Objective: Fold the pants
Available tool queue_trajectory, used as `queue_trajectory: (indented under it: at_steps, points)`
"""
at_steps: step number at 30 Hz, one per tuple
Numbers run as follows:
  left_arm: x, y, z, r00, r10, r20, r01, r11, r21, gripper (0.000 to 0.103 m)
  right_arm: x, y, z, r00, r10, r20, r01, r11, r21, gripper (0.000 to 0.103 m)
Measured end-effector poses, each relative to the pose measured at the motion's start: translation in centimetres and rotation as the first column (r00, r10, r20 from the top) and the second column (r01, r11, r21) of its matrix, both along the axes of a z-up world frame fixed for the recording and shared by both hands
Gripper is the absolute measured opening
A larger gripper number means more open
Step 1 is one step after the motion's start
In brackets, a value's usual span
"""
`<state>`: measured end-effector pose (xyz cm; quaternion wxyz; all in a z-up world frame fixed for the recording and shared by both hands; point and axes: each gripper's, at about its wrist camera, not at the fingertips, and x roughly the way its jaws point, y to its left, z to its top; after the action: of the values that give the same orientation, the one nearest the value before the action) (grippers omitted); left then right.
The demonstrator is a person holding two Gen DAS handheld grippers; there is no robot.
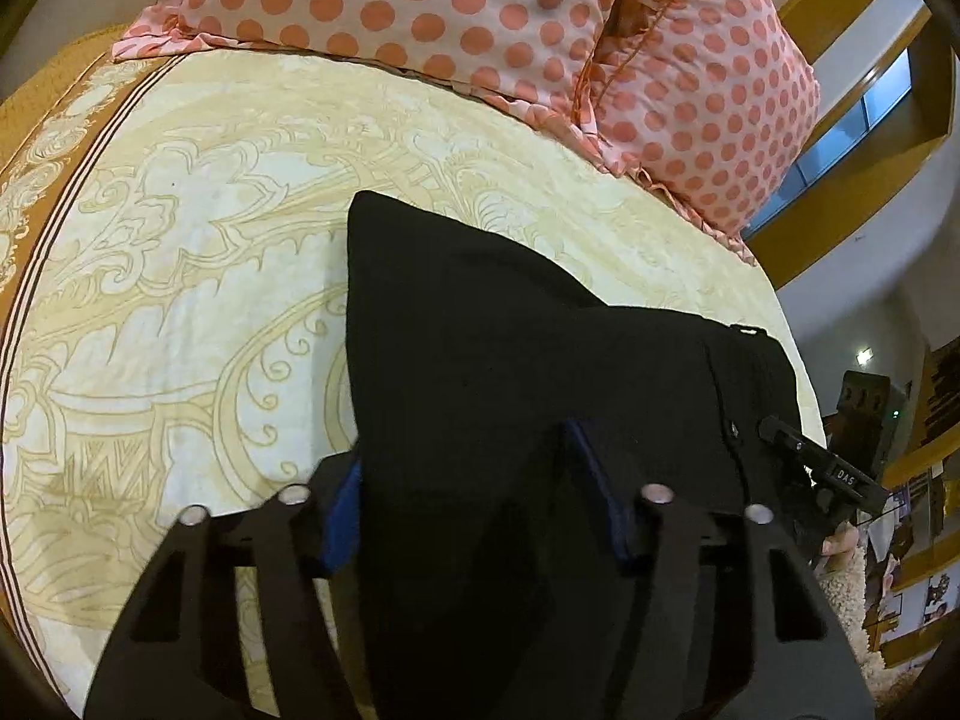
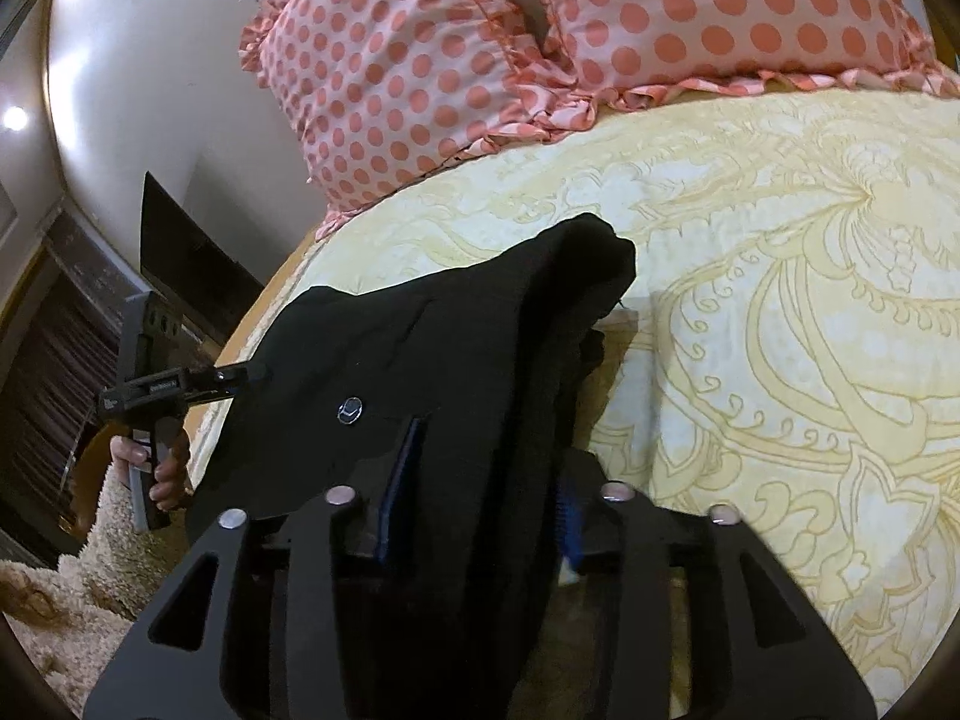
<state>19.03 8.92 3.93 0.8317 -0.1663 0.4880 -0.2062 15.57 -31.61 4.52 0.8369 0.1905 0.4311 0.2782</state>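
Black pants [image 1: 480,312] [image 2: 450,330] lie bunched on a cream and yellow patterned bedspread [image 1: 180,240] [image 2: 780,300], near its edge. A silver button [image 2: 350,410] marks the waistband. My left gripper [image 1: 462,444] straddles the cloth, which fills the gap smoothly. The blue pads [image 1: 345,510] keep their inner faces showing, so the jaws stand open. My right gripper [image 2: 492,444] straddles a ridge of folds, with its pads [image 2: 399,480] also uncovered and the jaws open. Each gripper appears in the other's view, left [image 2: 258,373] and right [image 1: 771,427], with its tip at the waistband edge.
Two pink pillows with orange dots [image 1: 420,0] [image 2: 390,72] lie along the far side of the bed. A hand [image 2: 162,474] grips the left tool's handle over a shaggy beige rug [image 2: 90,570]. Yellow shelving [image 1: 870,90] stands beyond the bed.
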Motion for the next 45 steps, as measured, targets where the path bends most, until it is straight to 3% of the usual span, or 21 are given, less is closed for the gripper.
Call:
queue_trajectory:
  at_steps: [2, 3, 4, 5, 7, 15, 22, 27, 31, 33, 36, 37, 40, 42, 44, 45]
  points:
    - [0.2, 0.3, -0.2, 1.000, 0.016, -0.005, -0.016, 1.000, -0.016, 0.045, 0.1, -0.1, -0.2, 1.000, -0.002, 0.001, 0.002, 1.000, 0.019, 0.050]
    - [0.3, 0.6, -0.3, 1.000, 0.023, -0.008, -0.024, 0.999, -0.023, 0.036, 0.0, -0.1, -0.1, 1.000, 0.000, 0.007, 0.000, 1.000, 0.021, 0.050]
    - [0.3, 0.8, -0.3, 0.999, 0.034, -0.010, -0.035, 0.999, -0.027, 0.025, -0.1, 0.0, -0.1, 1.000, 0.002, 0.019, -0.002, 1.000, 0.018, 0.046]
    - [0.3, 1.0, -0.4, 0.999, 0.045, -0.010, -0.045, 0.998, -0.033, 0.021, -0.3, 0.2, 0.0, 0.999, 0.012, 0.041, -0.012, 1.000, 0.020, 0.035]
    - [0.1, 1.2, -0.2, 0.998, 0.057, -0.001, -0.057, 0.998, -0.031, 0.012, -0.8, 0.4, 0.6, 0.997, 0.017, 0.080, -0.018, 1.000, 0.020, 0.029]
    - [0.0, 0.2, 2.0, 0.996, 0.054, 0.078, -0.056, 0.998, 0.024, 0.005, -0.3, 0.8, 2.9, 0.989, 0.021, 0.144, -0.025, 0.999, 0.030, 0.024]
    - [2.7, -0.8, 3.8, 0.991, 0.056, 0.122, -0.066, 0.995, 0.076, 0.005, 3.6, 1.2, 4.1, 0.989, 0.007, 0.146, -0.008, 1.000, 0.006, 0.023]
    - [7.5, -2.2, 6.0, 0.981, 0.060, 0.186, -0.086, 0.987, 0.133, 0.005, 8.3, 1.3, 5.9, 0.980, -0.003, 0.198, 0.009, 1.000, -0.028, 0.023]
    - [12.0, -2.6, 6.9, 0.972, 0.096, 0.216, -0.125, 0.984, 0.128, 0.005, 12.7, 0.6, 6.6, 0.973, -0.044, 0.225, 0.053, 0.998, -0.033, 0.023]
    - [13.8, -2.7, 6.2, 0.973, 0.112, 0.201, -0.142, 0.980, 0.142, 0.005, 15.0, 0.3, 5.4, 0.981, -0.077, 0.180, 0.087, 0.995, -0.050, 0.023]
    - [16.4, -2.6, 3.1, 0.987, 0.137, 0.086, -0.149, 0.975, 0.164, 0.007, 17.2, 0.6, 2.2, 0.992, -0.110, 0.064, 0.119, 0.980, -0.158, 0.023]
    - [16.8, -2.6, 2.1, 0.987, 0.149, 0.059, -0.157, 0.972, 0.173, 0.013, 17.4, 0.8, 1.2, 0.992, -0.124, 0.039, 0.129, 0.973, -0.189, 0.024]
    - [17.0, -2.7, 0.6, 0.982, 0.177, 0.061, -0.185, 0.965, 0.186, 0.020, 17.1, 0.6, 0.7, 0.985, -0.166, 0.040, 0.170, 0.967, -0.188, 0.032]
    - [16.7, -3.0, 1.0, 0.982, 0.176, 0.073, -0.188, 0.958, 0.216, 0.026, 16.8, 0.5, 0.9, 0.977, -0.207, 0.046, 0.212, 0.948, -0.237, 0.055]
    - [15.5, -3.0, 2.1, 0.976, 0.185, 0.115, -0.208, 0.948, 0.242, 0.030, 15.6, 0.1, 2.0, 0.960, -0.259, 0.102, 0.278, 0.916, -0.288, 0.063]
    - [14.6, -2.9, 2.8, 0.971, 0.190, 0.145, -0.222, 0.943, 0.247, 0.045, 14.4, -0.1, 3.0, 0.941, -0.296, 0.164, 0.334, 0.893, -0.303, 0.070]
